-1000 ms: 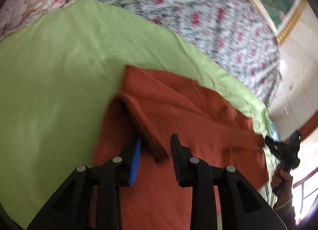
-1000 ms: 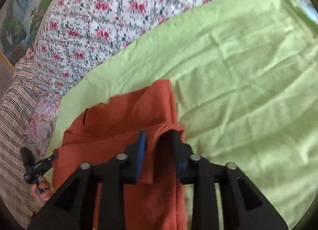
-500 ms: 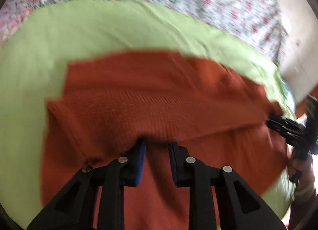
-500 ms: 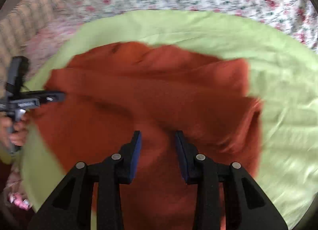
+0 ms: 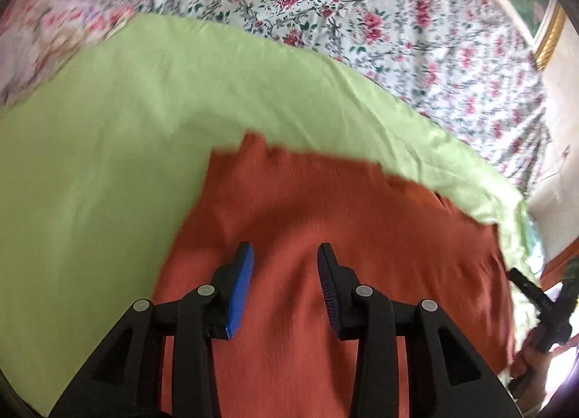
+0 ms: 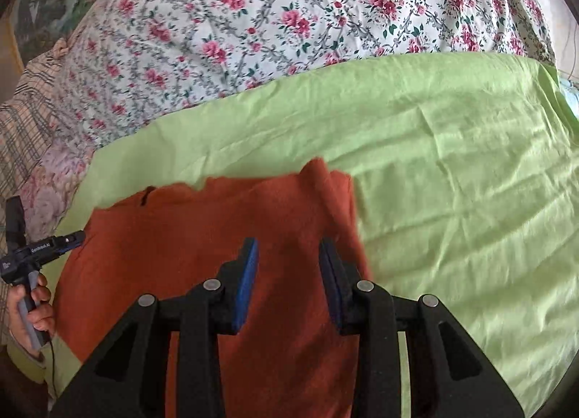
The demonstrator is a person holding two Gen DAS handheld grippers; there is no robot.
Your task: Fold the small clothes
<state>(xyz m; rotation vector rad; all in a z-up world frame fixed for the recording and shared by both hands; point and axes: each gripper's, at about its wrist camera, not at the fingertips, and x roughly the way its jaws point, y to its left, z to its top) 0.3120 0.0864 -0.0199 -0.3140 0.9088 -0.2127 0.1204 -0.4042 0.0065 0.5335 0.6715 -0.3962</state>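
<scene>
Garment (image 5: 325, 237), rust-orange knit, lying spread on the green sheet (image 5: 108, 128) over the floral bedspread (image 5: 325, 2), long axis running side to side across both views. Sitting directly beneath and ahead of both claws, far edge ragged and slightly uneven where layers are overlapping. Left claw (image 5: 286, 266) hovering over the garment's left portion, jaws standing well apart, gripping nothing, orange cloth showing in the gap between them. Right claw (image 6: 288, 262) hovering near the garment's right edge, likewise wide open and holding nothing, right finger lining up roughly over the side hem where a raised ridge of cloth (image 6: 325, 183) is bunching. Green sheet lying bare just beyond that hem to the right. Judging the next fold as turning on the side-to-side axis: each claw being nearest its own end, a short edge or corner probably needing pinching before carrying across. No containers appearing in either view. Slight blur softening edges in the left view.
</scene>
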